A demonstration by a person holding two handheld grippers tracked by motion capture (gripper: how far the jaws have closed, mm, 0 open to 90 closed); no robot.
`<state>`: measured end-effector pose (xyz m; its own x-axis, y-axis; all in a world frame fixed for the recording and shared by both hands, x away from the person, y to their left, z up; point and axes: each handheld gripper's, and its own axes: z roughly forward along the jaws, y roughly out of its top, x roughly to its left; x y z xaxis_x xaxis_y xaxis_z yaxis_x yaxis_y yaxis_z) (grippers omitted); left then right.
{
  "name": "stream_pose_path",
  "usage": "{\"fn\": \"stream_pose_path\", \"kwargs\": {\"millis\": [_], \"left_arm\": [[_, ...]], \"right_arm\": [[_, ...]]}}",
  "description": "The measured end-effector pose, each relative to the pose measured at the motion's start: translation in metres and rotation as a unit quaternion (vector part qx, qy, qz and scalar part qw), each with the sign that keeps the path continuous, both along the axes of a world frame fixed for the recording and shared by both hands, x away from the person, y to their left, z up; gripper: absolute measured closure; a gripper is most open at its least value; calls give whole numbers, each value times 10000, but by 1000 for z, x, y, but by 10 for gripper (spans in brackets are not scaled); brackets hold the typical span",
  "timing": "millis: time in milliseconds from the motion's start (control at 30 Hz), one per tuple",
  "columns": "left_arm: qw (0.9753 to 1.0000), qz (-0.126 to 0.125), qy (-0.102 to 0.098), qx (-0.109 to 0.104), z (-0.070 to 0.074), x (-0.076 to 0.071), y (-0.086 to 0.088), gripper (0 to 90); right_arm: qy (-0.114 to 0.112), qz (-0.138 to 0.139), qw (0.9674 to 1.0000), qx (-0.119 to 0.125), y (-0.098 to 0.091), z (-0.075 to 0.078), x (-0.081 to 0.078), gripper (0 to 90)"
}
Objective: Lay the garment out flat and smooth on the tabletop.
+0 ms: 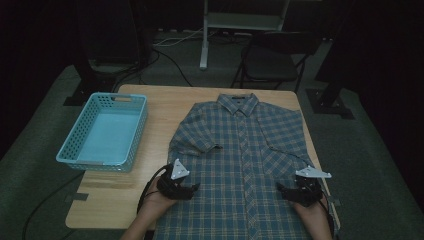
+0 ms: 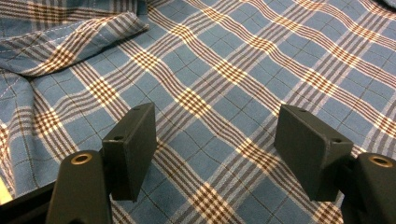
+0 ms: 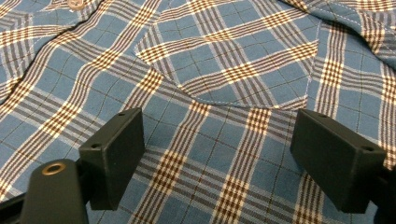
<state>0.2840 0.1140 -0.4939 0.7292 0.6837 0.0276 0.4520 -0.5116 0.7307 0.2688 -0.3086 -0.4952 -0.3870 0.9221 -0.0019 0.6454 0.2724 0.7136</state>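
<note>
Blue-and-tan plaid button-up cotton shirt (image 1: pixel 240 150) lies front-up and spread flat on the light wooden table (image 1: pixel 160 102). Its collar sits near the far edge, its hem runs off the near edge, and the body covers the table's middle and right part. The short sleeve on the left-hand side is folded in over the chest, and its cuff shows at the top left of the left gripper view (image 2: pixel 70 42). The chest pocket (image 3: pixel 238 65) fills the middle of the right gripper view, with a shirt button (image 3: pixel 74 3) at the top edge.

My left gripper (image 1: pixel 194 188) hangs over the shirt's left side close to the near edge, jaws spread wide, plaid cloth visible flat between them (image 2: pixel 215 135), nothing pinched. My right gripper (image 1: pixel 281 189) is over the shirt's right side, near the table's right edge, jaws likewise spread with only flat cloth in the gap (image 3: pixel 215 154). I can't tell whether either pad touches the cloth. Both grippers point inward toward the button placket, well apart from each other. Black cables trail from each one.

Light blue perforated plastic basket (image 1: pixel 75 150) sits at the table's left edge, well apart from the shirt. Beyond the far edge a dark folding chair (image 1: pixel 272 62) stands on the grey-green floor.
</note>
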Motion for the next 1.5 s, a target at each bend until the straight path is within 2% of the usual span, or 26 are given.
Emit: {"fn": "stream_pose_path", "kwargs": {"millis": [433, 733, 833, 900, 1000, 1133, 1267, 1367, 1500], "left_arm": [[10000, 30, 5, -16, -1, -16, -1, 306], [10000, -89, 2, 0, -1, -26, 2, 305], [10000, -91, -1, 3, -1, -27, 3, 305], [10000, -90, 0, 3, -1, -27, 3, 305], [10000, -90, 0, 5, -1, -27, 3, 305], [10000, -90, 4, -3, -1, -27, 2, 305], [10000, -91, 5, -1, -1, -27, 2, 305], [10000, -92, 6, -3, -1, -27, 2, 305], [10000, -99, 4, -3, -1, -27, 2, 305]], "right_arm": [[8, -13, 10000, 8, -1, 0, -15, 171], [19, 5, 10000, -2, -2, 0, -30, 172], [220, 106, 9997, -97, 2, 4, -30, 172], [243, 249, 9993, -119, 4, 10, -22, 173], [119, 299, 9994, 102, 2, 27, -1, 201], [-104, 347, 9992, 184, 4, 54, 35, 204], [-170, 333, 9989, 296, 7, 74, 74, 239], [-117, 282, 9988, 383, 12, 78, 102, 275], [68, 231, 9994, 243, 24, 72, 134, 291]]}}
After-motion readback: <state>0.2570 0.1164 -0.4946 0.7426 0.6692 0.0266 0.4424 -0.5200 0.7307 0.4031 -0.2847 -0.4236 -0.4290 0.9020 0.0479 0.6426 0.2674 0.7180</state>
